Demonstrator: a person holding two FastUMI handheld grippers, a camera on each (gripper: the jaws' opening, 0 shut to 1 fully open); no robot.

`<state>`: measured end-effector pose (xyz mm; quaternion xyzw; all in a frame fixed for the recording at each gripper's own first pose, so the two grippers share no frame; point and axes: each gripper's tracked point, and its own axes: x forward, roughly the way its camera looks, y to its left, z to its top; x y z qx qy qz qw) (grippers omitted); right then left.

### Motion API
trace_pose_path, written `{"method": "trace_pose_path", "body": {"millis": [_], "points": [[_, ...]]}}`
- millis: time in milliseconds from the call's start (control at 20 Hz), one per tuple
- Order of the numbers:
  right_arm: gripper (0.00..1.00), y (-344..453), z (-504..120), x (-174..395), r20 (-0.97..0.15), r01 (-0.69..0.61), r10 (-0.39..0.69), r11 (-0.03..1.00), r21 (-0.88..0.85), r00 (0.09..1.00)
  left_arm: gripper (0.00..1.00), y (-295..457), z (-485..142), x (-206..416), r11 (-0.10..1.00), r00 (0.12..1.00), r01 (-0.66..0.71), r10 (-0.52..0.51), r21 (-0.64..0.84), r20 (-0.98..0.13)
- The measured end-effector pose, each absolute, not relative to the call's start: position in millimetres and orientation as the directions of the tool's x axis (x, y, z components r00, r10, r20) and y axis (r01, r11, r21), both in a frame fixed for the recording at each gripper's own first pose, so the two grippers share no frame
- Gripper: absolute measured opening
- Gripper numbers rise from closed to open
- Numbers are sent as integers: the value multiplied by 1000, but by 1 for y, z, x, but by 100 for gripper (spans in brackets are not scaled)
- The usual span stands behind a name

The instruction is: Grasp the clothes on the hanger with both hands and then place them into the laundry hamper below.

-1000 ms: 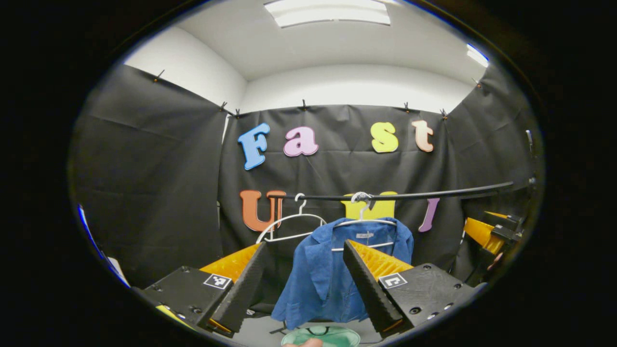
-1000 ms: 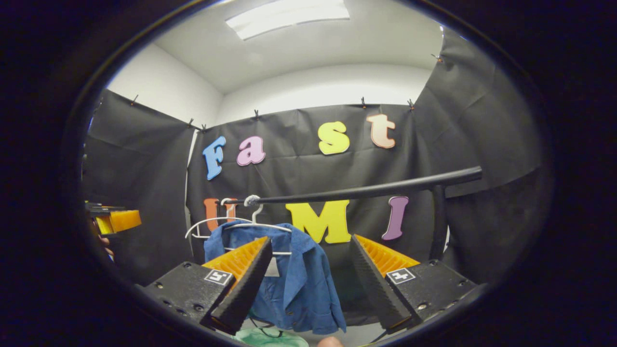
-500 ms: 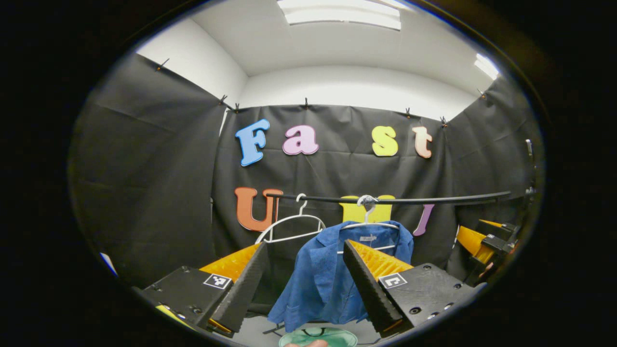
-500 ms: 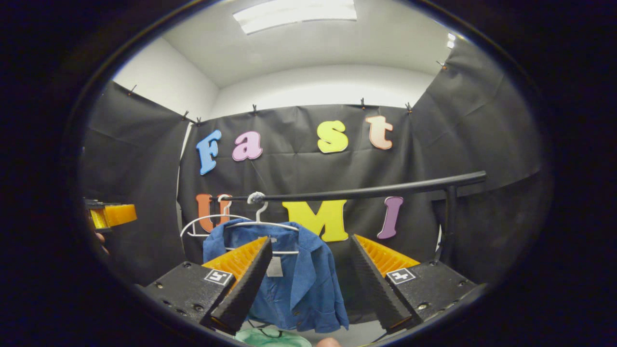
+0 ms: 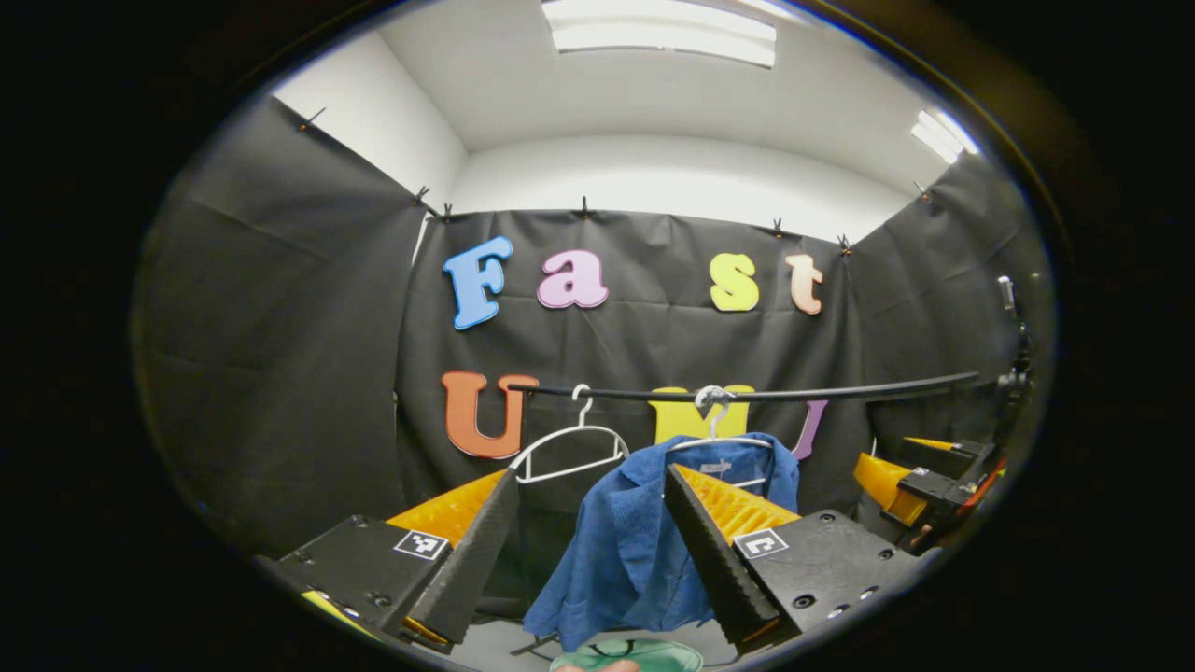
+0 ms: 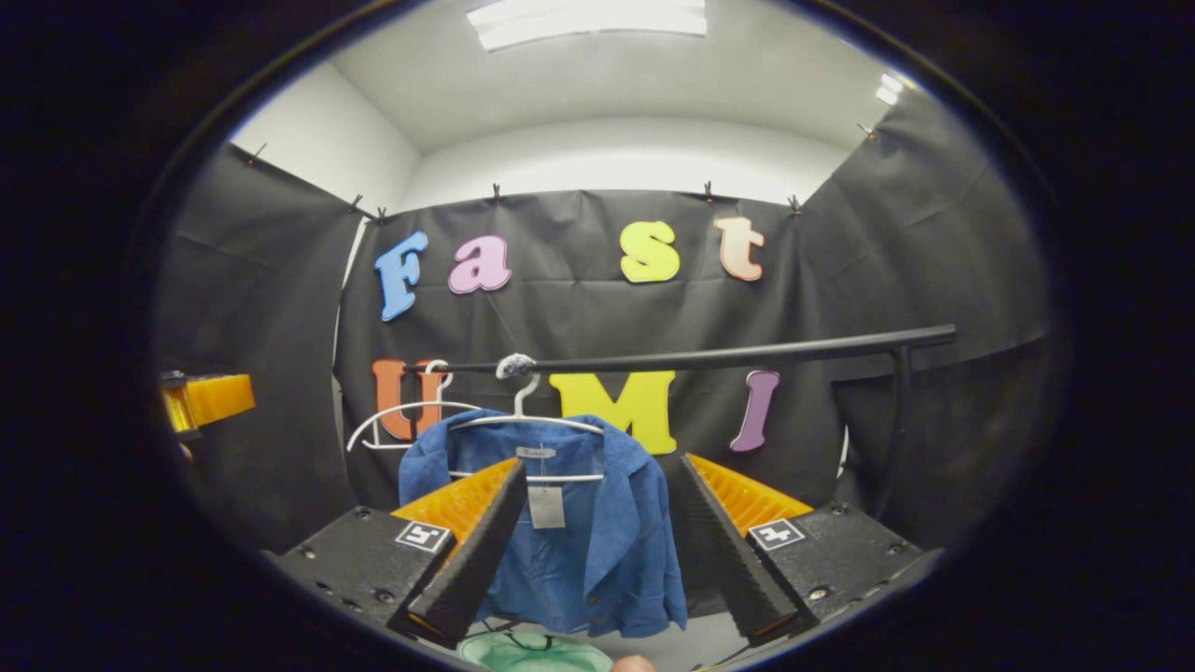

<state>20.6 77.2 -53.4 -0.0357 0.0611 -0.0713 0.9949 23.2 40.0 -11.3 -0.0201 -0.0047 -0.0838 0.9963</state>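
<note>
Black-curtained booth, white ceiling (strip light on). Blue shirt hangs on the rail; left gripper and right gripper both wide open, holding nothing.

I see a plain blue cloth shirt on a white wire hanger (its neck tag white), a black metal rail, and a pale green hamper rim below.
</note>
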Motion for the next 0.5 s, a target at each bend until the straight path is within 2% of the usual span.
{"method": "trace_pose_path", "body": {"millis": [50, 300, 350, 400, 450, 500], "points": [[100, 80, -53, 21, -114, 141, -150, 986, -86, 982, 100, 44, -12, 23, 986, 986, 165, -164, -35, 15], [100, 88, -58, 26, -123, 138, -149, 986, -93, 981, 100, 54, -24, 24, 985, 988, 153, -155, -80, -21], [100, 88, -60, 28, -127, 138, -149, 986, -95, 981, 95, 55, -26, 23, 984, 988, 152, -155, -90, -24], [100, 88, -64, 32, -134, 132, -144, 987, -94, 980, 95, 57, -29, 25, 984, 988, 146, -150, -99, -27], [100, 88, -68, 37, -143, 126, -139, 988, -92, 980, 100, 58, -32, 27, 985, 989, 137, -141, -102, -36], [100, 87, -71, 41, -149, 120, -133, 989, -89, 980, 100, 59, -37, 29, 987, 990, 127, -133, -103, -46]]}}
